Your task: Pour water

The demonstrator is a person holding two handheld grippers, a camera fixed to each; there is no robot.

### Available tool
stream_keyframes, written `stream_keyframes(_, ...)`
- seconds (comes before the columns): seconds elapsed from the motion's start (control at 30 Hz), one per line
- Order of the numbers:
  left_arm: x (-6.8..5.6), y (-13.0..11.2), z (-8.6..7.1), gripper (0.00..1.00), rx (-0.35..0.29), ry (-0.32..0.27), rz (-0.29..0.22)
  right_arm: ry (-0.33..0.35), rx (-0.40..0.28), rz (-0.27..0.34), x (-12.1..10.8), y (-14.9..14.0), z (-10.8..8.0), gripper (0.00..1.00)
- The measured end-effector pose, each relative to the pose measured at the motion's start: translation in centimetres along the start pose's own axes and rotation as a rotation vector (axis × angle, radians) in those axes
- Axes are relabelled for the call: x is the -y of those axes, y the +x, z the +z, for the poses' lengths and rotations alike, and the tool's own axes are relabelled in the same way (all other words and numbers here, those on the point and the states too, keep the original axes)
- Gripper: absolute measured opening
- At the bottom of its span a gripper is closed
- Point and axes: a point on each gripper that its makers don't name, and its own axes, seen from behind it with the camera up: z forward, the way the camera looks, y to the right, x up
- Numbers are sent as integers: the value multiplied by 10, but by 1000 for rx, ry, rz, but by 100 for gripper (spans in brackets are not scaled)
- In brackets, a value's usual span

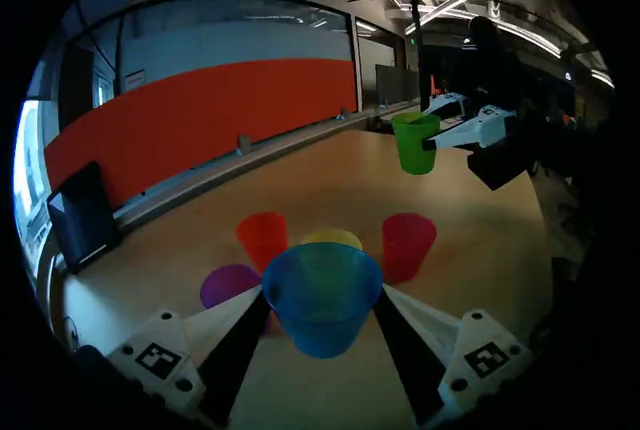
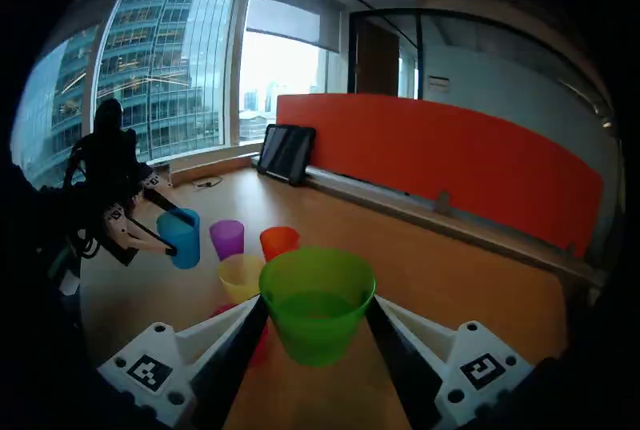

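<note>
My left gripper (image 1: 322, 302) is shut on a blue cup (image 1: 322, 296), held upright above the wooden table (image 1: 480, 230). My right gripper (image 2: 318, 306) is shut on a green cup (image 2: 317, 300), also upright. In the left gripper view the green cup (image 1: 414, 142) hangs farther off in the right gripper (image 1: 428, 142). In the right gripper view the blue cup (image 2: 181, 237) appears at the left, gripped by the left gripper (image 2: 168, 242). On the table between them stand an orange cup (image 1: 262, 239), a yellow cup (image 1: 331, 237), a red cup (image 1: 406, 245) and a purple cup (image 1: 229, 285).
A dark tablet (image 1: 80, 218) leans against the orange partition wall (image 1: 200, 118) along the table's far edge. Large windows (image 2: 160, 78) stand behind a person in silhouette (image 2: 108, 158). The table surface beyond the cups is bare wood.
</note>
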Motion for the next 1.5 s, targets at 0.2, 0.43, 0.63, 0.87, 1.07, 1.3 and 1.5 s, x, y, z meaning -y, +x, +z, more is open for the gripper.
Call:
stream_keyframes(0.2, -6, -18, 7, 87, 48, -28, -9, 7, 39, 7, 0, -15, 6, 88)
stream_keyframes(0.43, -10, -36, 17, 87, 112, -54, 4, 13, 89, 13, 0, -32, 12, 88)
stream_keyframes(0.63, -12, -46, 22, 87, 156, -73, 14, 20, 121, 20, 1, -45, 17, 88)
stream_keyframes(0.87, -13, -52, 29, 87, 173, -83, 19, 25, 151, 21, 2, -59, 22, 88)
stream_keyframes(1.07, -14, -57, 34, 87, 181, -90, 12, 26, 161, 26, 1, -65, 24, 88)
stream_keyframes(1.3, -15, -62, 36, 87, 191, -97, 9, 22, 171, 28, -1, -71, 26, 88)
stream_keyframes(1.5, -15, -69, 35, 87, 210, -100, 9, 21, 182, 28, 0, -76, 28, 88)
